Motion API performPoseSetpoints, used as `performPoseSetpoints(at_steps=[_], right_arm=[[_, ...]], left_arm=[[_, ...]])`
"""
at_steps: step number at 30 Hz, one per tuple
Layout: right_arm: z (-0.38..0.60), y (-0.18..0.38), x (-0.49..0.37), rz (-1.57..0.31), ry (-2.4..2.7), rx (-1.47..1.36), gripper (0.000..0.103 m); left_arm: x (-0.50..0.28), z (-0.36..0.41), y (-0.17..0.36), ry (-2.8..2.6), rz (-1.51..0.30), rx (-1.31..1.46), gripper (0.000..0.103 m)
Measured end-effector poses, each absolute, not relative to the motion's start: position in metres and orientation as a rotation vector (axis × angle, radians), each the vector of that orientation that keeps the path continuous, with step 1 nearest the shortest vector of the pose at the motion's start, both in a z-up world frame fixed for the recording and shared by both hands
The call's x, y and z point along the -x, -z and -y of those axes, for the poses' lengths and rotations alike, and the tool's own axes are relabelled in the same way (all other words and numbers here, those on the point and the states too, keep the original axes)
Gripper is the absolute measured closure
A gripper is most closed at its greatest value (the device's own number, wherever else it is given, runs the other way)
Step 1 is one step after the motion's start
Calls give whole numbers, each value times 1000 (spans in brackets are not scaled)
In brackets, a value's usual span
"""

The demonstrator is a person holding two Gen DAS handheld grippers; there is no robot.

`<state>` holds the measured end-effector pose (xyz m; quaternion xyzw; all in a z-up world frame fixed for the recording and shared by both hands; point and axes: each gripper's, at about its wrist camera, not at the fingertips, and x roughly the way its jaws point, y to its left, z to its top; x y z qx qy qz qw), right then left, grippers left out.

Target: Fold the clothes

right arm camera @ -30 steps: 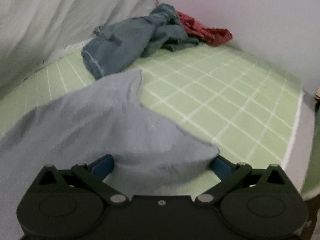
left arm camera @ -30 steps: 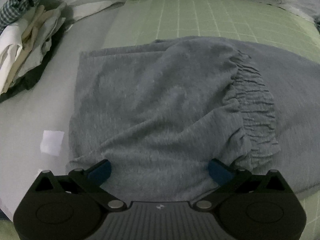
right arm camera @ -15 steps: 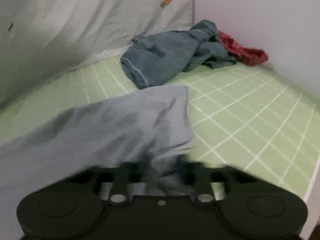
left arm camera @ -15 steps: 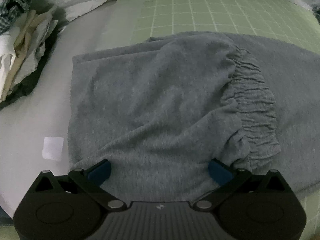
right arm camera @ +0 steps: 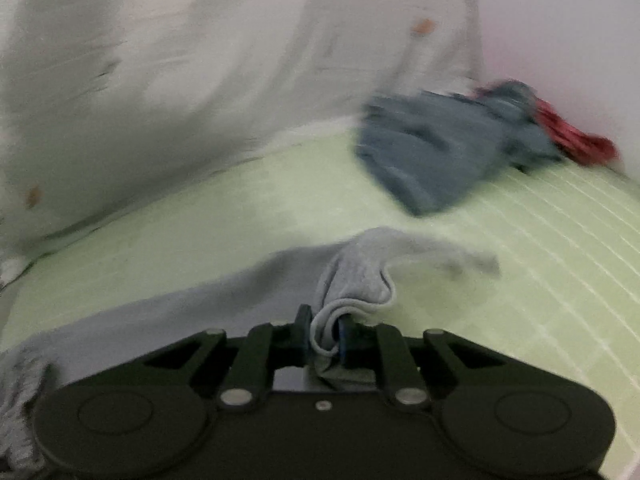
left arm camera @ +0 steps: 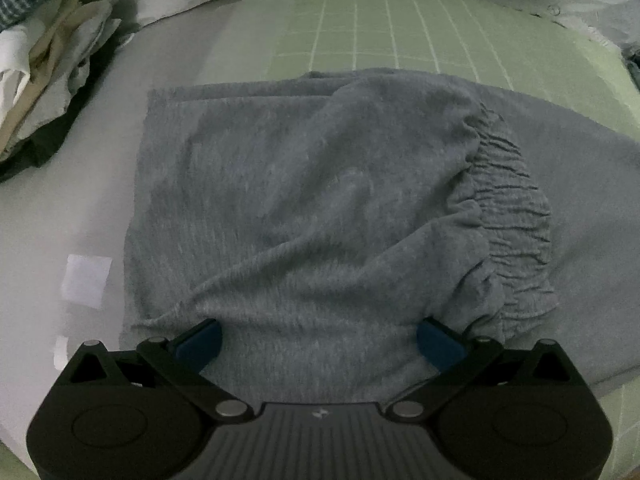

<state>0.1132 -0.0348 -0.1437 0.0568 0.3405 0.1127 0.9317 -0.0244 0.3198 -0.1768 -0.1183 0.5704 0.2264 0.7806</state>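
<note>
Right wrist view: motion blur smears the blue garment heap and red cloth before you. Left wrist view: the stacked clothes are cut off at the left edge; the grey garment runs off right.

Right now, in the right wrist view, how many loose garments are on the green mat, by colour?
Light grey: 1, grey garment, pinched in the closing right gripper
Blue-grey: 1, blue-grey heap
Red: 1, red cloth
Total: 3
</note>
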Motion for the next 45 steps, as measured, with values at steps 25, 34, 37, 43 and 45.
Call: performPoseSetpoints(at_steps=[25, 34, 37, 43, 45], right_arm=[[-106, 144, -47, -811, -599, 47, 50], [-135, 144, -63, -798, -672, 71, 47], [-138, 140, -77, -779, -651, 13, 48], [-161, 148, -94, -807, -662, 93, 65], [-171, 155, -94, -817, -623, 167, 65]], left_arm=[[31, -333, 186, -352, -1183, 213, 0], [26, -340, 189, -340, -1179, 205, 0], [30, -336, 188, -341, -1177, 206, 0], [30, -334, 188, -341, -1175, 206, 0], [31, -335, 189, -341, -1175, 207, 0]])
